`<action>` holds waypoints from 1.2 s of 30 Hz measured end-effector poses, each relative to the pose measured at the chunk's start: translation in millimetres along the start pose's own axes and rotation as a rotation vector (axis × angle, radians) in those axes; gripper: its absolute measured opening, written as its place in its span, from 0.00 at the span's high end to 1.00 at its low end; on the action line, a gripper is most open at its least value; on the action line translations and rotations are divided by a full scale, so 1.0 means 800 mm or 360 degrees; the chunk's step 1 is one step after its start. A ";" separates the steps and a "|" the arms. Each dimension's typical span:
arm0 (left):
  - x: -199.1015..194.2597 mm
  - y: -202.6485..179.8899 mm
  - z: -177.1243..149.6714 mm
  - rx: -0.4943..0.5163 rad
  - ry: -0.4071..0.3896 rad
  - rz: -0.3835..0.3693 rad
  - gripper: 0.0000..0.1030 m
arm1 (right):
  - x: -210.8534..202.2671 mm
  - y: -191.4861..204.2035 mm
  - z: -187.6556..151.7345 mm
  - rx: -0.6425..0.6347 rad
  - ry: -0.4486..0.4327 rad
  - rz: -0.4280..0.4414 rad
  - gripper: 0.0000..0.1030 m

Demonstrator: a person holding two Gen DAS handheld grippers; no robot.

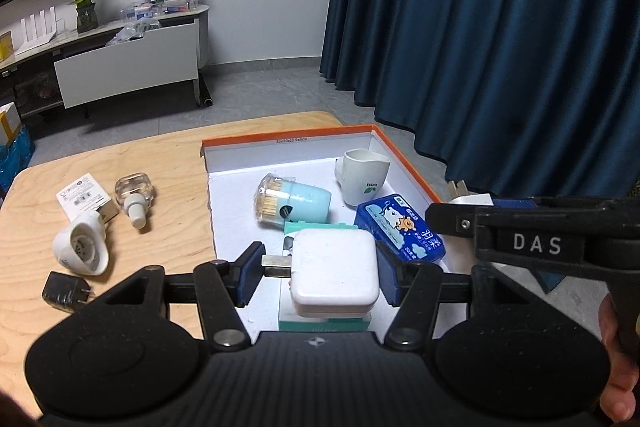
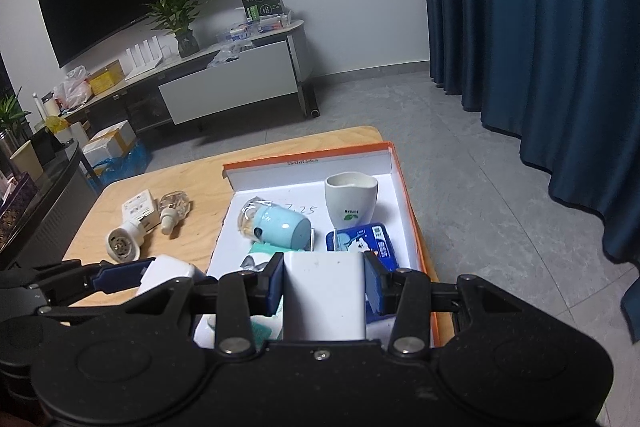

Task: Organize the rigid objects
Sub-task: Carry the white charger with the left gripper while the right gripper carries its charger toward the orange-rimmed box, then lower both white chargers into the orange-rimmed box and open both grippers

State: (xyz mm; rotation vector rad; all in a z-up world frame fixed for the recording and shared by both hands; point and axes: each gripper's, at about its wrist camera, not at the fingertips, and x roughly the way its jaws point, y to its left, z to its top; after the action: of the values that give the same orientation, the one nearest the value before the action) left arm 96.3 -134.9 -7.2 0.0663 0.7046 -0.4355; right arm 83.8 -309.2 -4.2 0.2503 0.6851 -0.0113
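Left wrist view shows the left hand-held gripper (image 1: pixel 318 273) clamped on a white square charger (image 1: pixel 334 273), its blue pads pressing both sides, held above the near end of the orange-edged box (image 1: pixel 288 139). Inside that box lie a tipped pale-blue toothpick jar (image 1: pixel 294 203), an upright white cup (image 1: pixel 362 177) toward the far right corner, and a blue tin (image 1: pixel 400 227) near the right wall. Left of the box, on the bench (image 1: pixel 168 163), rest a clear glass bottle (image 1: pixel 134 197), a white carton (image 1: pixel 86 197), a round white plug-in device (image 1: pixel 82 247) and a black adapter (image 1: pixel 64 291). Right wrist view shows the right hand-held gripper (image 2: pixel 324 289) clamped on a white block (image 2: pixel 324 301), also over the box's near end.
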 end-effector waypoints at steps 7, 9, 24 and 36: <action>0.012 0.001 0.010 -0.0001 -0.0002 -0.0001 0.43 | 0.017 -0.001 0.015 -0.0013 0.0013 0.0005 0.51; 0.015 0.002 0.013 0.0000 0.0000 -0.0002 0.43 | 0.023 -0.002 0.020 -0.0017 0.0017 0.0008 0.51; 0.046 0.005 0.029 -0.0006 0.0012 -0.0033 0.43 | 0.074 -0.015 0.076 0.0015 0.0046 0.0023 0.51; 0.065 0.007 0.034 -0.0018 0.0036 -0.0064 0.43 | 0.139 -0.016 0.122 0.0025 0.0080 0.0023 0.51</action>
State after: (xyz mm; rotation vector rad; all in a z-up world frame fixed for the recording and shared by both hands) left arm 150.4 -154.7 -20.6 0.0463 0.7318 -0.4700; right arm 229.7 -336.1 -3.8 0.2714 0.7334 0.0032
